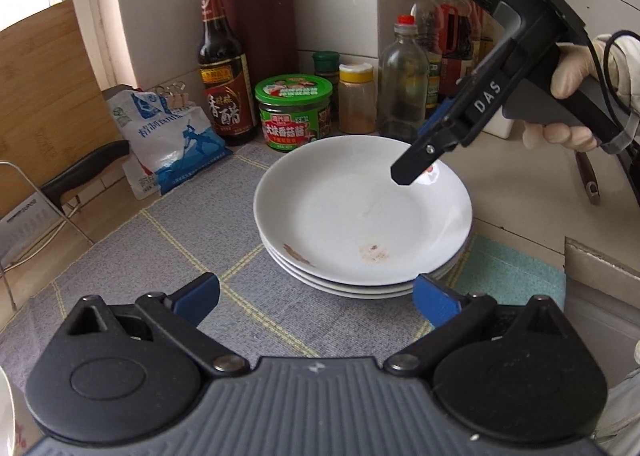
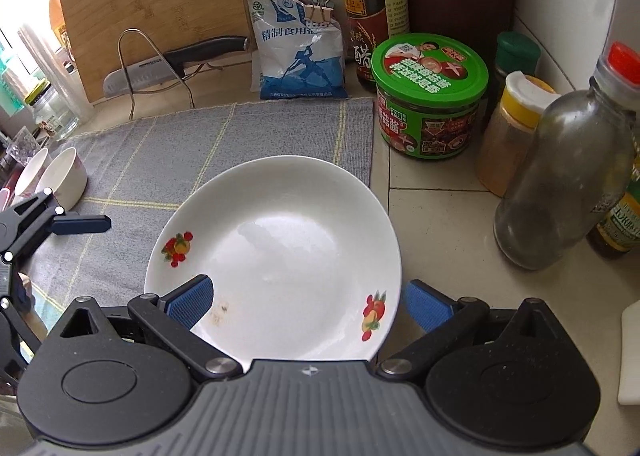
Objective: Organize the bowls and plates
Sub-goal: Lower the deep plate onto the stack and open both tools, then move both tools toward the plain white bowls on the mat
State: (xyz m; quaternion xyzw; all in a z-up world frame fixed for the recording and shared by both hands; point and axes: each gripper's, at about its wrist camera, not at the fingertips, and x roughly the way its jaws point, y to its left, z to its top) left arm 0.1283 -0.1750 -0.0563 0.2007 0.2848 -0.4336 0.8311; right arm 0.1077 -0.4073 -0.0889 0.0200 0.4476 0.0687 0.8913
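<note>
A stack of white deep plates (image 1: pixel 362 212) with fruit prints sits on the grey checked mat (image 1: pixel 168 256). My left gripper (image 1: pixel 316 296) is open and empty, just in front of the stack. My right gripper (image 2: pixel 308 306) is open, its jaws straddling the near rim of the top plate (image 2: pixel 280 248); it shows from the side in the left wrist view (image 1: pixel 404 174), hovering over the far right rim. Two white bowls (image 2: pixel 56 176) stand at the mat's left end. The left gripper's finger (image 2: pixel 80 224) shows at the left.
Behind the plates stand a green-lidded jar (image 2: pixel 430 96), a dark vinegar bottle (image 1: pixel 224 68), a salt bag (image 2: pixel 298 44), spice jars (image 2: pixel 512 132), a clear bottle (image 2: pixel 568 160) and oil bottles (image 1: pixel 452 36). A knife (image 2: pixel 176 60) rests on a wire rack by a wooden board (image 2: pixel 152 12).
</note>
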